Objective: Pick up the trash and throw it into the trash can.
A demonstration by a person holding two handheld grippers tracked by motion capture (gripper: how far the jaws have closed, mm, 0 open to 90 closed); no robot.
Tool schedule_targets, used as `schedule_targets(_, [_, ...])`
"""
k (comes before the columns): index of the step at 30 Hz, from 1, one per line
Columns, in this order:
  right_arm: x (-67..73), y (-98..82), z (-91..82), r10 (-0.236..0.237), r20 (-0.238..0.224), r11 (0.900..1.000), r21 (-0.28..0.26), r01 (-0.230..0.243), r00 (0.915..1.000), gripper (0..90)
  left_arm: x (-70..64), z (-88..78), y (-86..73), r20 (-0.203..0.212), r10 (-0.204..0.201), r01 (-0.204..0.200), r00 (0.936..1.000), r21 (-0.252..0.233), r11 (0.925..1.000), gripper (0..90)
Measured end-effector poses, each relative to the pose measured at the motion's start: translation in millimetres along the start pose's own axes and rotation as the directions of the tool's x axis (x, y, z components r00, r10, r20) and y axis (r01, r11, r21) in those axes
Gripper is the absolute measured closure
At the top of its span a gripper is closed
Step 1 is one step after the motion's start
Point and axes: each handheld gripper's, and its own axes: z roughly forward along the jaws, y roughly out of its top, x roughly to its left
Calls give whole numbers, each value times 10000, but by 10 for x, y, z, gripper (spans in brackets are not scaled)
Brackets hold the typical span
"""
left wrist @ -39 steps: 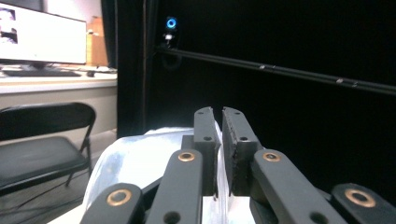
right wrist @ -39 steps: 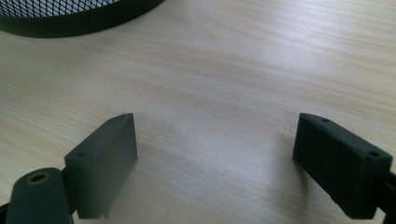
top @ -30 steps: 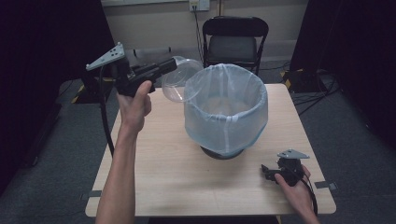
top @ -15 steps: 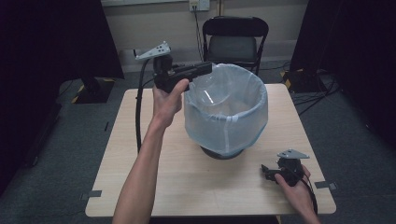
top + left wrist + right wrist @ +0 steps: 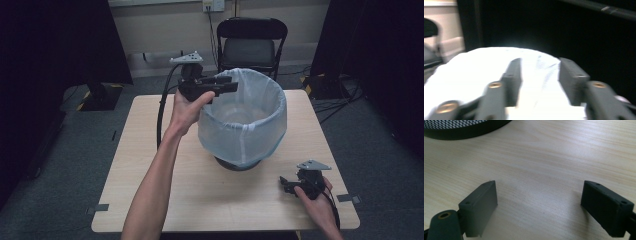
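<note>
Bin (image 5: 235, 162): it stands at the centre of the high view, on the bench (image 5: 150, 190); I see a black wire-mesh wall at the foot and a round shape. In the right gripper view its mesh foot (image 5: 461, 127) sits at the upper left.

Liner (image 5: 242, 127): a thin, whitish, see-through bag is pulled over the bin, with its top folded down outside the rim.

Handling: I judge the liner light, soft and limp, easy to crease, a bit slippery, and easy to tear if I tug hard. The bin I take for light but stiff.

Where to hold: I would pinch the liner at its folded edge on the rim, where the film lies doubled, not on the loose wall.

Left claw (image 5: 226, 84): I have it at the bin's far-left rim in the upper middle of the high view. Its jaws have just been opening and stand apart. In the left gripper view (image 5: 539, 75) I see white film behind the gap, blurred, and nothing pinched between the pads.

Right claw (image 5: 285, 184): it rests low on the bench at the lower right of the high view, jaws wide apart and empty over bare wood (image 5: 539, 202).

Bench: pale wood grain, smooth, flat, matt.
</note>
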Motion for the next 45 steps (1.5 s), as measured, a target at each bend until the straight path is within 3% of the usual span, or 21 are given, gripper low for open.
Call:
schedule_targets(3, [0, 0, 0, -1, -1, 10000, -6, 1, 10000, 125, 26, -50, -28, -146, -148, 142, 9998, -396, 9991, 388])
schedule_targets(5, [-1, 0, 0, -7, -2, 10000, 0, 7, 10000, 125, 39, -69, -36, -205, -121, 112, 9997, -427, 9990, 367])
schedule_targets(6, [-1, 0, 0, -7, -2, 10000, -2, 7, 10000, 125, 58, -84, -52, -401, -129, 111, 9991, -447, 9989, 305])
schedule_targets(10, [-1, 0, 0, -6, -2, 10000, -2, 6, 10000, 125, 72, -106, -67, -442, -120, 99, 9990, -480, 9988, 201])
schedule_targets(14, [0, 0, 0, -6, -2, 10000, -2, 6, 10000, 125, 81, -161, -73, -294, -10, -3, 9996, -413, 9991, 189])
schedule_targets(16, [0, 0, 0, -6, -1, 10000, -2, 6, 10000, 125, 88, -229, -75, -533, 103, -125, 9985, -426, 9990, 178])
schedule_targets(21, [0, 0, 0, -6, 0, 10000, -2, 6, 10000, 125, 93, -320, -71, -668, 113, -139, 9977, -383, 9992, 162])
schedule_targets(23, [0, 0, 0, 3, 5, 10000, 4, -3, 10000, 125, 78, -359, -70, -1038, 122, -142, 9945, -193, 9997, 155])
schedule_targets(24, [0, 0, 0, 2, 5, 10000, 3, -2, 10000, 125, 68, -411, -89, -1172, 247, -285, 9928, -313, 9991, 155])
schedule_targets(27, [0, 0, 0, -5, -3, 10000, -3, 5, 10000, 125, 71, -486, -124, -980, 374, -435, 9945, -608, 9972, 153])
schedule_targets(28, [0, 0, 0, 1, -1, 10000, 0, -1, 10000, 125, 77, -535, -150, -1217, 184, -269, 9924, -687, 9973, 153])
schedule_targets(30, [-1, 0, 0, -5, -3, 10000, -3, 5, 10000, 125, 72, -575, -178, -1506, 263, -355, 9882, -588, 9976, 154])
schedule_targets(32, [0, 0, 0, -1, 0, 10000, 0, 1, 10000, 125, 66, -618, -214, -1258, 201, -289, 9918, -681, 9973, 154])
schedule_targets(34, [0, 0, 0, -2, -1, 10000, -2, 2, 10000, 125, 60, -648, -237, -1268, 234, -326, 9916, -711, 9969, 154])
schedule_targets(36, [-1, 0, 0, -8, 0, 10000, -3, 8, 10000, 125, 55, -692, -269, -1575, 427, -523, 9866, -573, 9970, 154])
schedule_targets(38, [0, 0, 0, -2, -1, 10000, -1, 2, 10000, 125, 61, -769, -343, -1791, 375, -473, 9831, -509, 9976, 155])
schedule_targets(42, [-1, 0, 0, -6, 0, 10000, -2, 6, 10000, 125, 40, -842, -420, -1782, 258, -357, 9836, -522, 9980, 169])
schedule_targets(45, [0, 0, 0, -1, 0, 10000, -1, 1, 10000, 125, -4, -902, -501, -1870, 489, -547, 9811, -260, 9982, 163])
